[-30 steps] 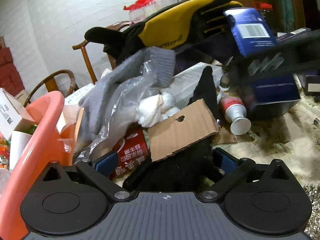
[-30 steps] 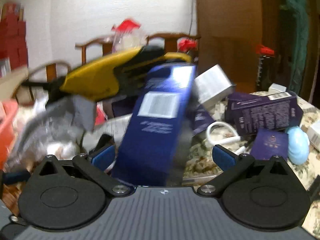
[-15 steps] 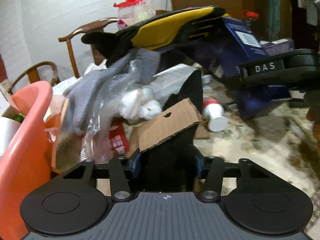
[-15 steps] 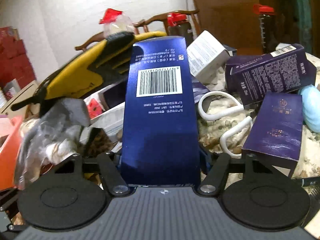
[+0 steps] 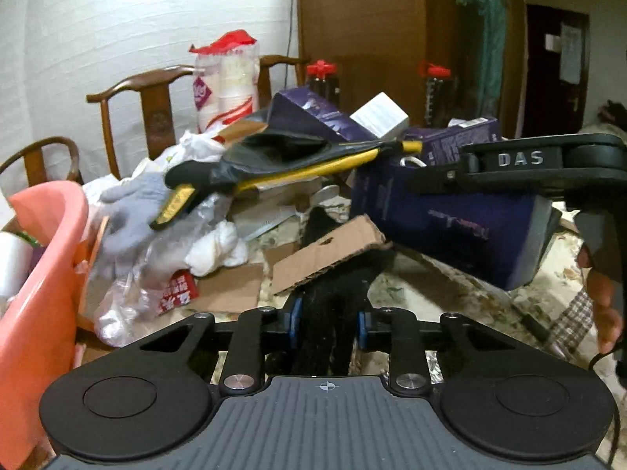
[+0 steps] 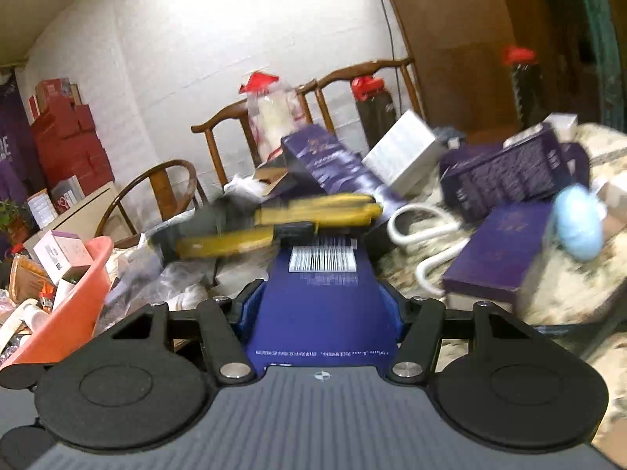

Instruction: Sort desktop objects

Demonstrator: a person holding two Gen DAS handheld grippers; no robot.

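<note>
**Both claws loaded over a cluttered worktop**

The left claw (image 5: 327,323) is closed on a black fabric item (image 5: 337,293), apparently a glove, with a torn cardboard scrap (image 5: 329,252) lying across its far end. The right claw (image 6: 319,305) grips a dark blue carton (image 6: 321,297) by its long side walls, barcode face up; in the left wrist view the same carton hangs clear of the floral-covered worktop (image 5: 450,286), tilted, with the person's hand (image 5: 599,293) on the tool's handle.

Ahead lies the unsorted heap: a yellow-and-black work glove (image 5: 282,164) draped over a grey knit glove (image 5: 125,215), crumpled clear plastic (image 5: 156,266) and more purple boxes (image 6: 505,250). A coral plastic basin (image 5: 43,274), already holding small packages, stands at the left edge.

The carton looks light and stiff, but thin board dents, so a moderate squeeze across its narrow width, near the middle, seems safest (its glossy skin may slip if held at one end). The black fabric is soft and limp; it will sag and could drag the cardboard scrap along, so a pinch well into the bunched cloth should hold better than one at a loose edge. Where either item is bound cannot be told.
</note>
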